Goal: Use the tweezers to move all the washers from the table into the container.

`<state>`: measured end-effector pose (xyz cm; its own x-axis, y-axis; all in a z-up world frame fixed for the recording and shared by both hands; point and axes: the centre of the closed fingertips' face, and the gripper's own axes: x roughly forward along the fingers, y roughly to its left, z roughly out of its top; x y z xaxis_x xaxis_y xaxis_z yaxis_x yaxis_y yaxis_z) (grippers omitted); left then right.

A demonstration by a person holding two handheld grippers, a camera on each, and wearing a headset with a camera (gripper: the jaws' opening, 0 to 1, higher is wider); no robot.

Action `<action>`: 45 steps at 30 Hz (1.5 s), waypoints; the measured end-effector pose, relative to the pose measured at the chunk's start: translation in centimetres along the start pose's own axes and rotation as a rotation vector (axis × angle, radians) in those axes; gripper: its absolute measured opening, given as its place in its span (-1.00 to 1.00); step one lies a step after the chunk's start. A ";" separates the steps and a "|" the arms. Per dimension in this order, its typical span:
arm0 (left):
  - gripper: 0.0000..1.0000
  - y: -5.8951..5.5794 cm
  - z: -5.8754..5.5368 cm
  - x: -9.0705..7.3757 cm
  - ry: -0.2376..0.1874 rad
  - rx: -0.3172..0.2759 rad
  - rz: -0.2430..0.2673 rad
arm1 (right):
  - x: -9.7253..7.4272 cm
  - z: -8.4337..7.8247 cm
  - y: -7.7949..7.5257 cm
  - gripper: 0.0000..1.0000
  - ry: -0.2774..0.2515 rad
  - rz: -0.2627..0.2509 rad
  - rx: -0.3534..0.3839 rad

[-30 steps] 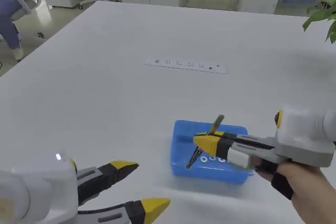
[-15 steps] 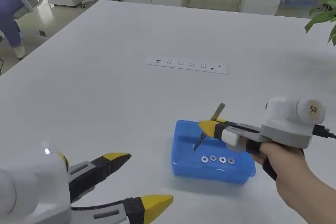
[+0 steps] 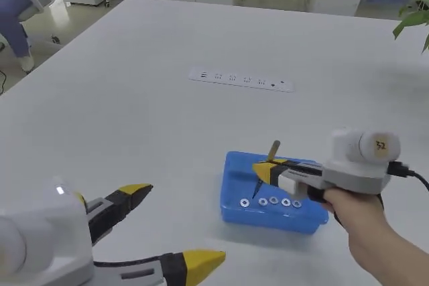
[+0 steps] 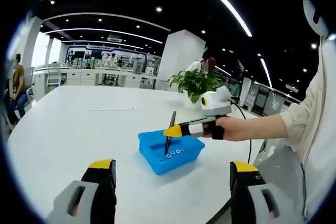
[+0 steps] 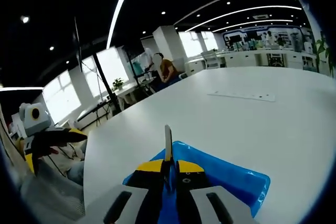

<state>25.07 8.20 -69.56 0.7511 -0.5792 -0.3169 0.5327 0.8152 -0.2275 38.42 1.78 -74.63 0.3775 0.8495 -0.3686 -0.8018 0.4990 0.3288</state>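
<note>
My left gripper [image 3: 179, 223] hangs nearest, low over the table [image 3: 167, 118], jaws spread wide and holding nothing. Beyond it my right hand [image 3: 355, 222] reaches in level from the right, and the right gripper [image 3: 265, 169] is clamped on the tweezers [image 3: 274, 149]. They tilt tip-down into the blue container [image 3: 234, 165], just above a row of washers [image 3: 268, 201] on its floor. I cannot tell whether the tip holds a washer. A power strip [image 3: 242, 80] lies farther off.

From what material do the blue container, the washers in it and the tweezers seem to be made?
Blue container: probably plastic, uniform bright colour, rounded edges, soft sheen. Washers: likely metal, small pale silvery rings; too small to be sure. Tweezers: seemingly metal, thin, stiff, dull grey with dark tip.
</note>
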 end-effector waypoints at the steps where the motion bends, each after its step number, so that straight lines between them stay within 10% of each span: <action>1: 0.88 0.0 0.0 0.0 0.000 0.006 0.003 | -0.2 0.0 0.0 -0.92 -0.004 0.002 -0.005; 15: 0.96 -0.9 0.4 0.7 0.012 0.040 -0.022 | -5.6 1.8 1.8 -0.92 -0.099 -0.026 -0.088; 22: 0.60 -2.3 0.7 1.3 0.035 0.074 -0.094 | -7.3 1.1 3.5 -0.92 -0.099 -0.004 -0.110; 39: -0.96 -7.4 0.0 4.1 0.167 0.254 -0.350 | -7.8 -5.6 8.0 -0.92 0.131 0.117 -0.255; 45: -1.00 -8.4 -0.4 4.7 0.218 0.323 -0.409 | -7.9 -7.3 8.6 -0.92 0.234 0.118 -0.369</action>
<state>23.95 -1.36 -69.55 0.3786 -0.8074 -0.4525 0.8818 0.4632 -0.0888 25.19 -1.87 -75.28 0.1925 0.8143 -0.5476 -0.9606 0.2703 0.0643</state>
